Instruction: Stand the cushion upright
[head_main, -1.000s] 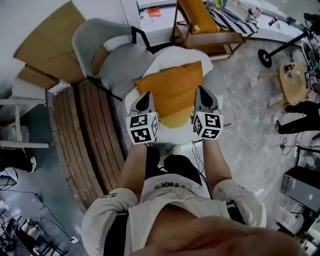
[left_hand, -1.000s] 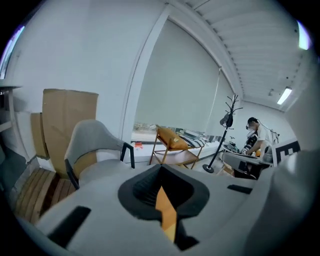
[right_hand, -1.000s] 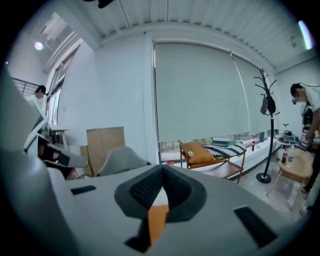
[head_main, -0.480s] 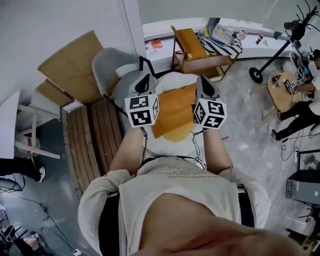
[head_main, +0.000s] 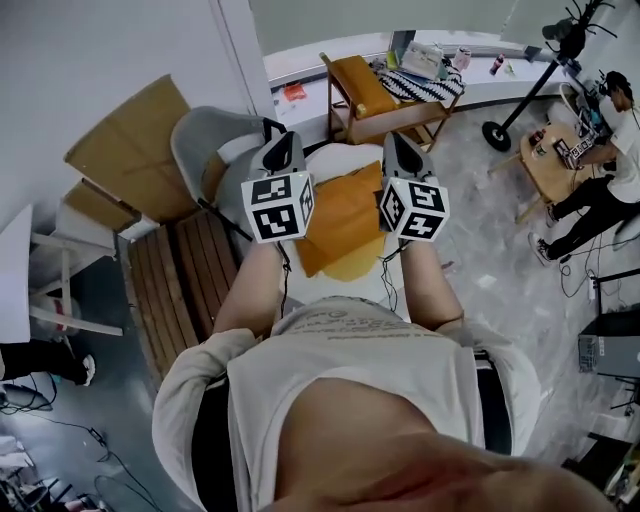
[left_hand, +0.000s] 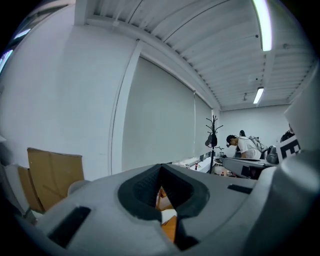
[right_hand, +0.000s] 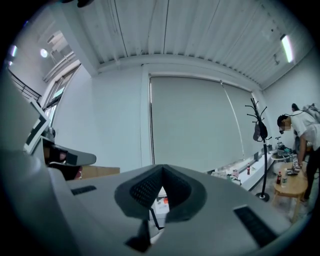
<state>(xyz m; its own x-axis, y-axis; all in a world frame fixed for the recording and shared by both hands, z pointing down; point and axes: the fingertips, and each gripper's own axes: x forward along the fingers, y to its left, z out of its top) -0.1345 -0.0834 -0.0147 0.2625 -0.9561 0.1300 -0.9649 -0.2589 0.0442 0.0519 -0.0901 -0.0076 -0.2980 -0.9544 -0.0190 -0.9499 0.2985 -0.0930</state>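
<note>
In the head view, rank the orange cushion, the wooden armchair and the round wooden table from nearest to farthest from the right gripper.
1. Orange cushion, close beside the right gripper, on its left.
2. Wooden armchair, beyond it, by the wall.
3. Round wooden table, far to the right.
</note>
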